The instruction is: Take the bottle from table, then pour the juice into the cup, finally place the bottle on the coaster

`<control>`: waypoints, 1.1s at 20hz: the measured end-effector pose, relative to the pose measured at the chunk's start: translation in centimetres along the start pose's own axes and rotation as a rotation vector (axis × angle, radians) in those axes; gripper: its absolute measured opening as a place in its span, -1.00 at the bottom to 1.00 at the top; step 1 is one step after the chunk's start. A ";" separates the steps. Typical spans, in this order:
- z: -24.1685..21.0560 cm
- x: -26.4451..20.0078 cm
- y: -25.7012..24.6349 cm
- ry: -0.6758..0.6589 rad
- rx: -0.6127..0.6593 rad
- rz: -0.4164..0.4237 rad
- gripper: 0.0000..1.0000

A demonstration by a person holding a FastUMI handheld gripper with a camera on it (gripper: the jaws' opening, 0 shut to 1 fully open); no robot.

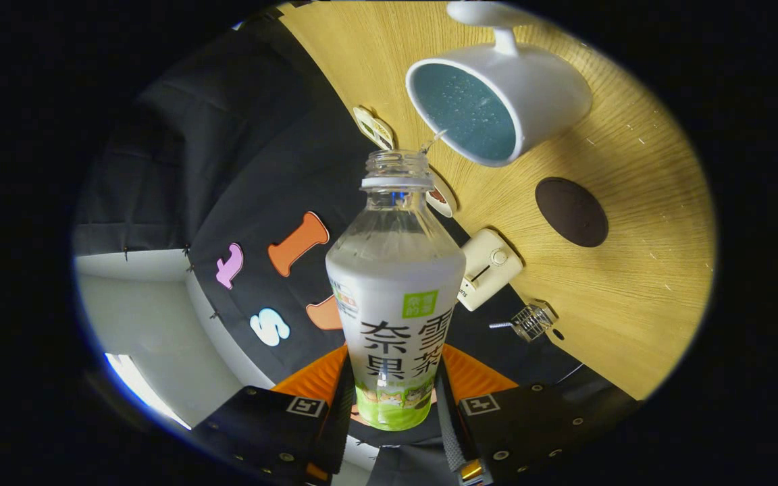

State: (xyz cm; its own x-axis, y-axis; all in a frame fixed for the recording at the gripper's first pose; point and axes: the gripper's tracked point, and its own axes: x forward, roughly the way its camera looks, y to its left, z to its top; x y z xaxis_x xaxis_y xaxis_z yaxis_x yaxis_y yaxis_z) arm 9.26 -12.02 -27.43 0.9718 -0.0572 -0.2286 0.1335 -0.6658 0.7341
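Note:
My gripper (392, 405) is shut on the lower body of a clear uncapped bottle (394, 297) with a white and green label, both fingers pressing its sides. The whole view is rolled over, so the bottle is tipped. Its open mouth points at the rim of a white cup (497, 101) with a blue inside and a handle, standing on the wooden table (639, 270). A thin stream of clear liquid (433, 140) runs from the mouth into the cup. A dark round coaster (571, 211) lies on the table beside the cup.
Along the table's back edge, against the black cloth wall, stand a small white device with a knob (488, 268), a little wire basket (531, 321) and two small round tags (374, 127).

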 end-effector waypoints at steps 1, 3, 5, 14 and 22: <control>0.0 0.0 0.1 0.000 0.007 0.003 0.16; 0.0 -0.1 0.2 -0.001 0.018 0.010 0.16; -0.1 0.0 0.3 -0.004 0.029 0.017 0.16; -0.6 0.3 0.5 0.002 0.045 0.033 0.16; 2.0 -0.1 -4.4 -0.035 -0.290 -0.145 0.16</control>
State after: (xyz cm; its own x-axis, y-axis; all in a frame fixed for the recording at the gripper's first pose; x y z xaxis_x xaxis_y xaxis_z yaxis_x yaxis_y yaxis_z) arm 8.24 -10.56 -31.91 0.9320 -0.0062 -0.3624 0.3248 -0.4296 0.8426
